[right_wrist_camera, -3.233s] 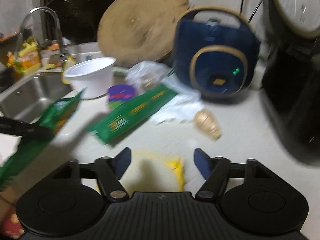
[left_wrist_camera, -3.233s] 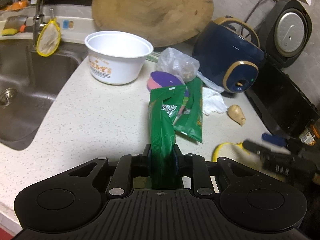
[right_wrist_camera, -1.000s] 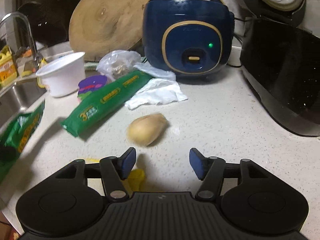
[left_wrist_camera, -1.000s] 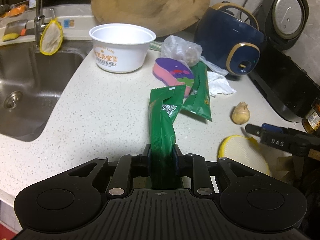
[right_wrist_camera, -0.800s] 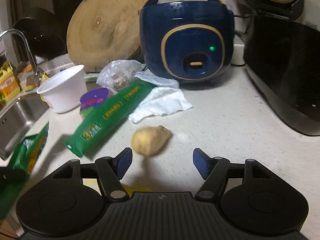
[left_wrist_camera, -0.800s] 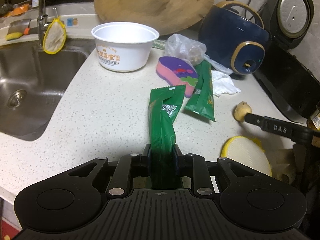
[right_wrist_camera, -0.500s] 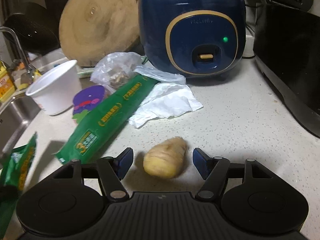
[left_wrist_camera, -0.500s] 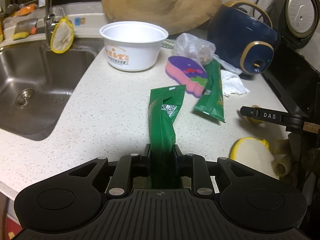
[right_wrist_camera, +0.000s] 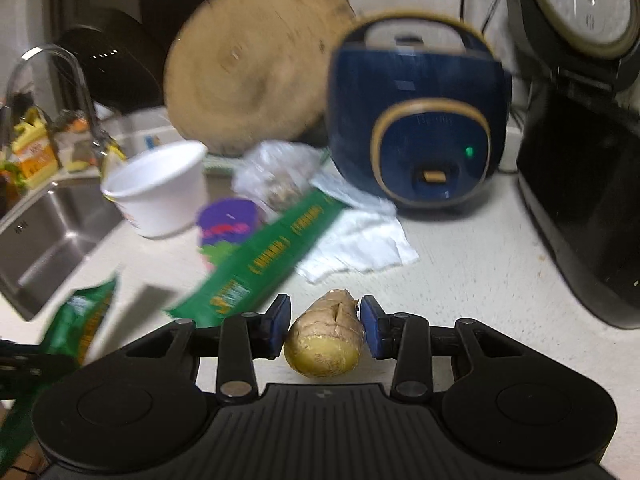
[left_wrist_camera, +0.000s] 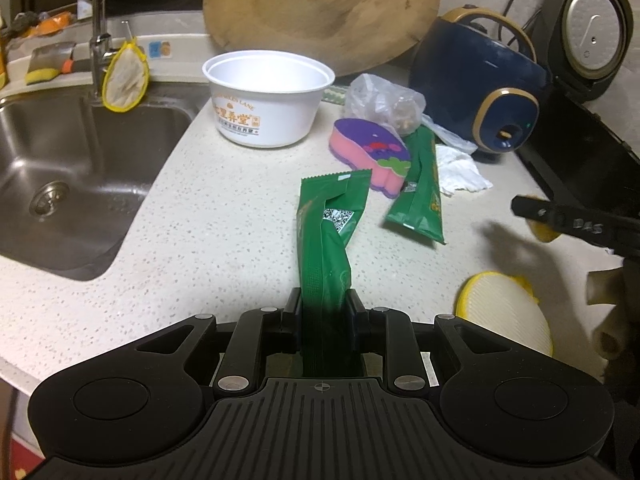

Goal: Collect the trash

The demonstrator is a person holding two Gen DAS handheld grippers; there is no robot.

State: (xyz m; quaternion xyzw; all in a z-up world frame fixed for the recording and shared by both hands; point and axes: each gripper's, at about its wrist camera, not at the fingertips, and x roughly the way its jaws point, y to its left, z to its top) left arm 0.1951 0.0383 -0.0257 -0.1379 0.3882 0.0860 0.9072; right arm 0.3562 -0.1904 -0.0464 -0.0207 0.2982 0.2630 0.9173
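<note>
From the left wrist view the sink (left_wrist_camera: 60, 184) lay open to the eye, drain and all, with a yellow-rimmed strainer (left_wrist_camera: 124, 80) hanging at the tap; the right wrist view, smeared with blur, showed only a corner of that basin but looked squarely at the front of the blue rice cooker (right_wrist_camera: 420, 128) and its green light. Only the left view showed the yellow-edged scrubber (left_wrist_camera: 508, 312) near the table's front edge.

The table (left_wrist_camera: 224, 232) was pale speckled stone, crowded at the back by a round wooden board (left_wrist_camera: 320, 12), a white bowl (left_wrist_camera: 268, 100), a clear plastic bag (left_wrist_camera: 384, 100), a pink and purple sponge (left_wrist_camera: 372, 152), a crumpled white tissue (right_wrist_camera: 360, 244) and a long green packet (left_wrist_camera: 420, 192).

The left gripper (left_wrist_camera: 323, 312) was clamped on a green wrapper (left_wrist_camera: 328, 232), which stood up out of the jaws above the table. The right gripper (right_wrist_camera: 325, 326) had just been closing, and a knobbly piece of ginger (right_wrist_camera: 326, 340) sat between its blue pads (right_wrist_camera: 278, 324), which touched or all but touched its sides; I could not tell whether they gripped it. In the left view that gripper reached in from the right edge with the ginger half hidden behind it.
</note>
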